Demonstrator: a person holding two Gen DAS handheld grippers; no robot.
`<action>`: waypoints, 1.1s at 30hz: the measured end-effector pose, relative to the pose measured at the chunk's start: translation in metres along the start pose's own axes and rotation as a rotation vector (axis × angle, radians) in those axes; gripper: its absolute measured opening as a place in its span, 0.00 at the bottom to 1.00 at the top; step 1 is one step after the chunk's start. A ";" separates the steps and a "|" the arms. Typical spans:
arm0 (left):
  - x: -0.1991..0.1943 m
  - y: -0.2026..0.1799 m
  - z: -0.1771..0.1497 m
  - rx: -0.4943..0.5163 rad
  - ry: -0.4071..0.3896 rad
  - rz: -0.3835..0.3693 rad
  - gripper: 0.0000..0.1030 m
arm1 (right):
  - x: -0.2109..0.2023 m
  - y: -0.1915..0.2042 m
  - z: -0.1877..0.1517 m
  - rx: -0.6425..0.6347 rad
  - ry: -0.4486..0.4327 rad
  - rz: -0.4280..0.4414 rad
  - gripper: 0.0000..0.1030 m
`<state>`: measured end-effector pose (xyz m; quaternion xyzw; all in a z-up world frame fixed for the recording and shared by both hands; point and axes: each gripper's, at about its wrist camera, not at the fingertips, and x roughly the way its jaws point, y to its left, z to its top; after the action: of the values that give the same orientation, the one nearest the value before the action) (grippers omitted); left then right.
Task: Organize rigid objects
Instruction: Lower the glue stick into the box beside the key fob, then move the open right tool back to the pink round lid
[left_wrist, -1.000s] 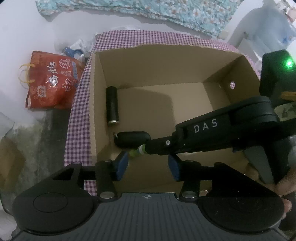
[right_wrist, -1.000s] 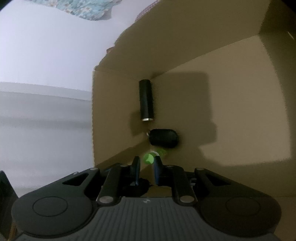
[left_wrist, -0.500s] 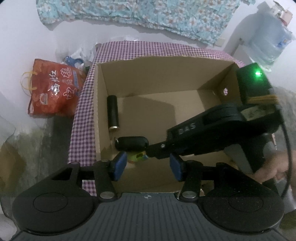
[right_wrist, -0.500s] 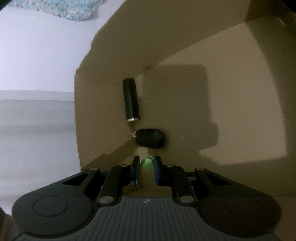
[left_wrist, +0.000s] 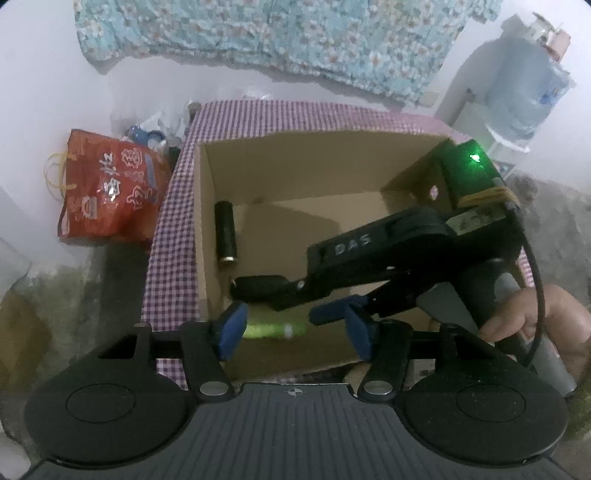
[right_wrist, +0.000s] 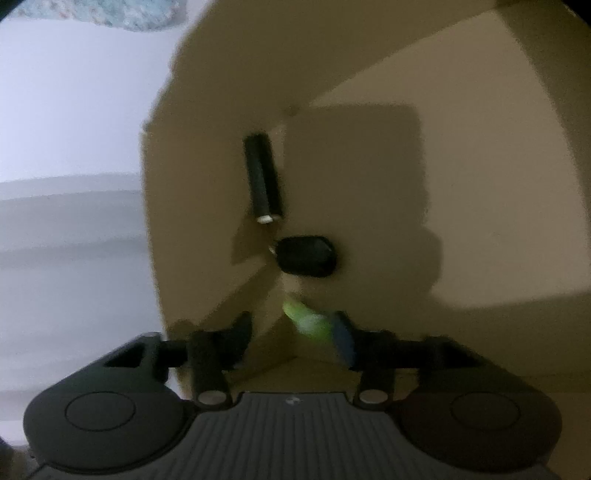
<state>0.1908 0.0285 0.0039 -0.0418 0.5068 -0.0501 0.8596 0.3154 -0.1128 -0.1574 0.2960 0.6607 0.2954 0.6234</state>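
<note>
Right claw (right_wrist: 291, 332): jaws have just been opening, now apart, released. Half a sec earlier they pinched the green item (right_wrist: 308, 319) at its tip; now it lies loose betw. them, blurred in right wrist view, slanting toward the near-left corner of the box floor. Contact w/ the blue pad on the right side can't be ruled out from that blur, but no squeeze shows.

Left claw (left_wrist: 293, 326): jaws have also been opening, empty, released, held above the box's near edge. Nothing gripped.

Item list, cardboard box (left_wrist: 332, 162):
- green item (left_wrist: 271, 329): on box floor, near-left corner, lying flat in left wrist view.
- black oval case (left_wrist: 258, 288): just beyond green item, near left wall.
- black cylinder (left_wrist: 226, 232): further back, lengthwise along left wall, metal-tipped end toward case.

All three sit in a row along the left wall, close but apart as far as can be told.

Surroundings: box on checked cloth (left_wrist: 166, 236); red bag (left_wrist: 107, 188) on floor, well apart to the left.

Status, judged: green item counts as placed. Third object in. Next likely step: right claw backs out of box w/o nudging green item or case. Risk: pad catching the item on exit.
</note>
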 end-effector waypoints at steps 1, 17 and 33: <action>-0.004 -0.001 -0.001 0.001 -0.012 -0.005 0.59 | -0.005 0.000 -0.002 -0.001 -0.014 0.014 0.53; -0.081 -0.013 -0.046 0.012 -0.198 -0.106 0.66 | -0.135 -0.016 -0.113 -0.062 -0.378 0.276 0.54; -0.003 -0.060 -0.136 0.166 0.018 -0.213 0.72 | -0.110 -0.061 -0.227 -0.123 -0.487 -0.141 0.50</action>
<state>0.0677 -0.0336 -0.0524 -0.0239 0.5012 -0.1832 0.8454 0.0927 -0.2414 -0.1214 0.2733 0.4910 0.2111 0.7998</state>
